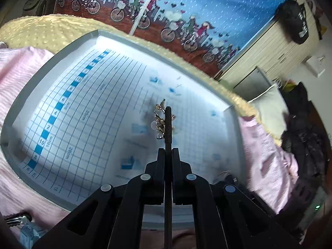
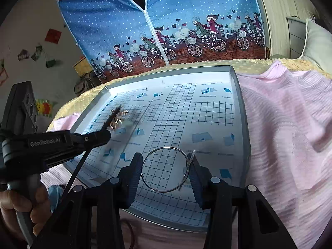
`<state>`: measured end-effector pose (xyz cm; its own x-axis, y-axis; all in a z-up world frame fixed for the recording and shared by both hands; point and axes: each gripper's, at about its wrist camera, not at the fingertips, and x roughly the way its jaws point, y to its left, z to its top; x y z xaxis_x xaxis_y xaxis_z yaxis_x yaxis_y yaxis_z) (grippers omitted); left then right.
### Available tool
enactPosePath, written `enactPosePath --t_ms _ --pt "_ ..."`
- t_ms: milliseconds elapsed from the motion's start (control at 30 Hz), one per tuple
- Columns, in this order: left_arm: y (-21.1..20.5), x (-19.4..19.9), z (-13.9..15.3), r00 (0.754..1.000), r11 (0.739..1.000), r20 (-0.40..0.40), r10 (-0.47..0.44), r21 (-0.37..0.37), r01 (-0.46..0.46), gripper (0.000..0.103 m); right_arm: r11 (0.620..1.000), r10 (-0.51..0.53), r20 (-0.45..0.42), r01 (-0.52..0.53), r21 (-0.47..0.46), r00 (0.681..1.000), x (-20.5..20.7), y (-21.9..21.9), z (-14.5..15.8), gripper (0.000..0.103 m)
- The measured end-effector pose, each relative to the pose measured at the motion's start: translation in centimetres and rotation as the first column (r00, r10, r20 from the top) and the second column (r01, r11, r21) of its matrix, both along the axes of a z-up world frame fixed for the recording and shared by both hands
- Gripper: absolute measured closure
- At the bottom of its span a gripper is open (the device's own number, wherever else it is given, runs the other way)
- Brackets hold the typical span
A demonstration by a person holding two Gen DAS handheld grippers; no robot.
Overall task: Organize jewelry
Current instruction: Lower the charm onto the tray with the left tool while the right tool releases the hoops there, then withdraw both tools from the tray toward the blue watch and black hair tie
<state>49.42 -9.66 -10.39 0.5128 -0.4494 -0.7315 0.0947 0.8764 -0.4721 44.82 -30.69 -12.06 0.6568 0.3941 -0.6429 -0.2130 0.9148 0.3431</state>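
Left wrist view, left gripper (image 1: 168, 112) clenched on gold jewelry (image 1: 159, 120), right gripper (image 2: 166, 157) released around wire hoop (image 2: 165, 169).

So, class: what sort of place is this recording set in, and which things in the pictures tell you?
Most likely a bedroom at home. The tray sits on a bed with a pink sheet and yellow blanket, a zipped fabric wardrobe stands behind it, and a pillow lies to one side.

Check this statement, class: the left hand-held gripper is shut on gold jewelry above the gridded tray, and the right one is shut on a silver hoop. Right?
Not quite. The right hand-held gripper is open, its fingers either side of the silver hoop, as the right wrist view shows. The left hand-held gripper is indeed shut on the gold jewelry above the gridded tray.
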Motion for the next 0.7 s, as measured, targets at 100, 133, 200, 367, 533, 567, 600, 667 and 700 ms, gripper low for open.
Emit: enactPosePath --t_ms 100,133,200,367,533,567,600,667,700 --pt "-0.2 -0.7 0.0 1.0 1.0 -0.02 -0.009 0.026 0.009 0.099 1.0 0.008 -0.026 -0.008 0.015 1.0 0.1 -0.2 -0.1 0.051" --pt "-0.2 -0.8 0.0 0.999 1.0 -0.034 -0.012 0.024 0.013 0.099 1.0 0.016 -0.039 -0.015 0.021 0.999 0.1 -0.3 -0.2 0.049" --pt "0.3 -1.4 0.2 0.998 1.0 -0.054 -0.009 -0.002 0.009 0.099 0.999 0.033 -0.061 -0.031 0.026 0.998 0.1 -0.4 -0.1 0.041" --pt "2.2 -3.6 2.5 0.999 0.998 -0.042 0.032 -0.053 -0.035 0.05 0.999 0.039 -0.074 -0.039 0.005 0.996 -1.5 -0.9 1.0 0.026" --pt "4.1 -7.9 5.5 0.994 0.994 0.034 0.102 -0.037 -0.101 0.037 0.999 0.013 -0.024 -0.014 -0.037 1.0 -4.2 -0.8 2.9 0.004" --pt "4.3 -8.6 5.8 0.994 0.994 0.035 0.105 -0.029 -0.104 0.037 0.999 0.006 -0.012 -0.006 -0.039 1.0 -4.7 -0.8 3.2 0.0" --pt "4.6 -9.6 6.2 0.994 0.994 0.035 0.108 -0.018 -0.108 0.037 0.999 0.001 0.013 0.0 -0.042 1.0 -5.5 -0.8 3.7 0.0" --pt "5.0 -11.2 6.9 0.992 0.993 0.046 0.114 -0.011 -0.114 0.037 0.999 0.001 0.048 0.001 -0.054 0.999 -6.6 -0.5 4.6 0.0" --pt "5.1 -12.1 7.3 0.991 0.993 0.056 0.119 -0.009 -0.119 0.037 0.998 0.001 0.073 0.004 -0.065 0.997 -7.5 -0.4 5.2 0.0"
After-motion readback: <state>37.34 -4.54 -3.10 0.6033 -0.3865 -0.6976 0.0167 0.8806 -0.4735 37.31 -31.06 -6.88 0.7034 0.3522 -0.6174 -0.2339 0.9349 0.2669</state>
